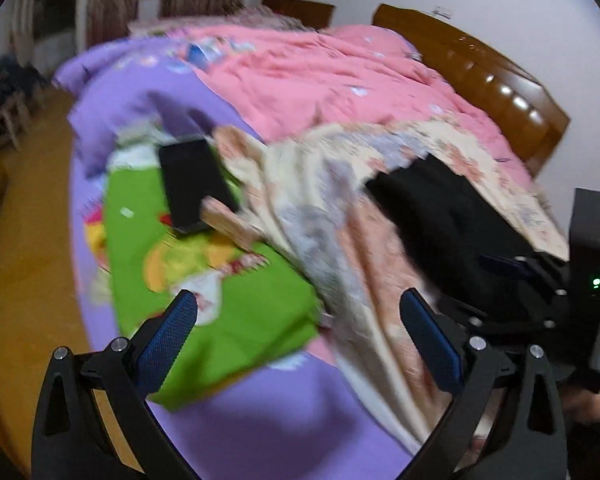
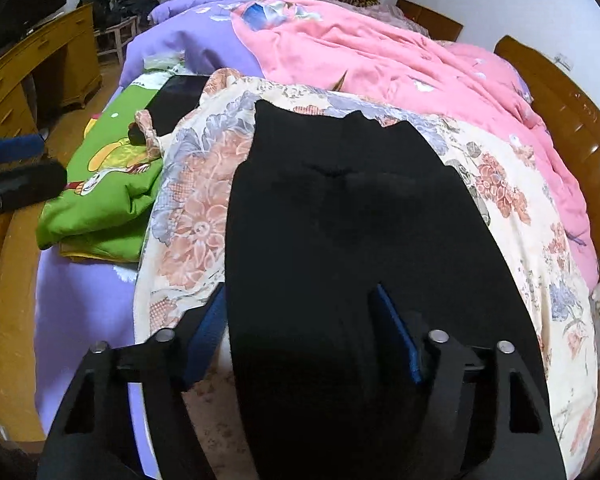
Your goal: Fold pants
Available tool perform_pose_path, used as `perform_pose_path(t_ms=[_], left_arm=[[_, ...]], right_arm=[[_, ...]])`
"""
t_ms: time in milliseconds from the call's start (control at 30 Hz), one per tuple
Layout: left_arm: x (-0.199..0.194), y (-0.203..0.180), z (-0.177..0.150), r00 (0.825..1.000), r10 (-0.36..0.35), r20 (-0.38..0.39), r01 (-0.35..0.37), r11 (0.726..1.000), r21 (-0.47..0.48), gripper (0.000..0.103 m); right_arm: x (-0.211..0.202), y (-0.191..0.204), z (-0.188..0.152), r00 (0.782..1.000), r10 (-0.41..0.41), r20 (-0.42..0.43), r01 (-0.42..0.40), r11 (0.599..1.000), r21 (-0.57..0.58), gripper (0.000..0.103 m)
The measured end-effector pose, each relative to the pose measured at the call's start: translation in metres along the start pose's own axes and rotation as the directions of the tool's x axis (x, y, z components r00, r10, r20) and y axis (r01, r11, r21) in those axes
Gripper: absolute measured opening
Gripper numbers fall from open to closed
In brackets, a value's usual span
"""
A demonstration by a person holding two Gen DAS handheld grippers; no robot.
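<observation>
Black pants [image 2: 340, 216] lie flat on a floral blanket [image 2: 188, 208] on the bed, running away from the right wrist camera. My right gripper [image 2: 300, 332] is open, its blue pads on either side of the near end of the pants, which fills the gap between them. In the blurred left wrist view the pants [image 1: 440, 216] lie at the right. My left gripper [image 1: 300, 332] is open and empty, off to the left of the pants above a green printed cloth [image 1: 228, 312]. The right gripper [image 1: 540, 288] shows at the right edge there.
A pink quilt [image 2: 360, 48] and purple sheet [image 2: 84, 304] cover the bed. A dark tablet [image 1: 192, 184] lies on the green cloth [image 2: 100, 192]. A wooden headboard [image 2: 572, 128] is at the right, a wooden desk [image 2: 32, 72] at the left across the floor.
</observation>
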State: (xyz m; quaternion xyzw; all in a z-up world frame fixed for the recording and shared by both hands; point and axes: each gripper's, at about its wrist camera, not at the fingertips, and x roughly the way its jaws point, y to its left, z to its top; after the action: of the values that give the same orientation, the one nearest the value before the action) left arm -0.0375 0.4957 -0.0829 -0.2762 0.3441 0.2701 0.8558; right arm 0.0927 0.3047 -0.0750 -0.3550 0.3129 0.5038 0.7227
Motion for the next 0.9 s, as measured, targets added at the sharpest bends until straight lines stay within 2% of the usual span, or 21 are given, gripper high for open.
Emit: perform_pose_path(t_ms=[67,100,167,233,367,467,533,600,667,767,833,900], left_arm=[[0.006,-0.004,0.001,0.993,-0.118,-0.032,0.116,0.992,-0.046,0.101],[0.01,-0.006,0.003,0.979,-0.199,-0.047,0.195,0.977,-0.081,0.101],[0.019,-0.012,0.01,0.941,-0.333,-0.065,0.322,0.936,-0.143,0.101],[0.03,-0.022,0.024,0.889,-0.454,-0.066,0.436,0.881,-0.182,0.101],[0.057,-0.043,0.056,0.847,-0.524,-0.086,0.495,0.838,-0.228,0.101],[0.079,-0.048,0.067,0.857,-0.502,-0.119,0.459,0.848,-0.265,0.101],[0.095,-0.049,0.069,0.844,-0.513,-0.155,0.455,0.839,-0.3,0.101],[0.105,-0.052,0.067,0.831,-0.527,-0.177,0.459,0.83,-0.316,0.101],[0.107,-0.052,0.064,0.831,-0.526,-0.182,0.456,0.831,-0.32,0.101],[0.104,-0.053,0.064,0.823,-0.54,-0.174,0.473,0.823,-0.315,0.101],[0.104,-0.056,0.067,0.821,-0.543,-0.176,0.478,0.822,-0.309,0.101],[0.109,-0.061,0.071,0.82,-0.539,-0.193,0.473,0.828,-0.302,0.101]], right_arm=[[-0.005,-0.005,0.0,0.999,0.026,0.028,-0.027,0.999,0.026,0.046],[-0.011,-0.011,-0.001,0.997,0.053,0.053,-0.056,0.997,0.05,0.035],[-0.019,-0.021,-0.004,0.99,0.101,0.103,-0.111,0.989,0.097,0.032],[-0.025,-0.029,-0.008,0.98,0.14,0.144,-0.16,0.978,0.134,0.032],[-0.023,-0.043,-0.013,0.961,0.224,0.16,-0.254,0.945,0.204,0.033],[-0.019,-0.043,-0.013,0.966,0.217,0.14,-0.243,0.949,0.202,0.036],[-0.019,-0.033,-0.012,0.977,0.179,0.12,-0.195,0.97,0.146,0.04],[-0.017,-0.023,-0.011,0.986,0.131,0.102,-0.141,0.985,0.096,0.041],[-0.016,-0.016,-0.012,0.99,0.096,0.104,-0.102,0.993,0.057,0.034],[-0.025,-0.03,-0.016,0.973,0.155,0.173,-0.177,0.976,0.123,0.027],[-0.031,-0.05,-0.02,0.951,0.209,0.226,-0.256,0.945,0.205,0.011],[-0.034,-0.06,-0.022,0.934,0.247,0.257,-0.309,0.921,0.238,0.009]])
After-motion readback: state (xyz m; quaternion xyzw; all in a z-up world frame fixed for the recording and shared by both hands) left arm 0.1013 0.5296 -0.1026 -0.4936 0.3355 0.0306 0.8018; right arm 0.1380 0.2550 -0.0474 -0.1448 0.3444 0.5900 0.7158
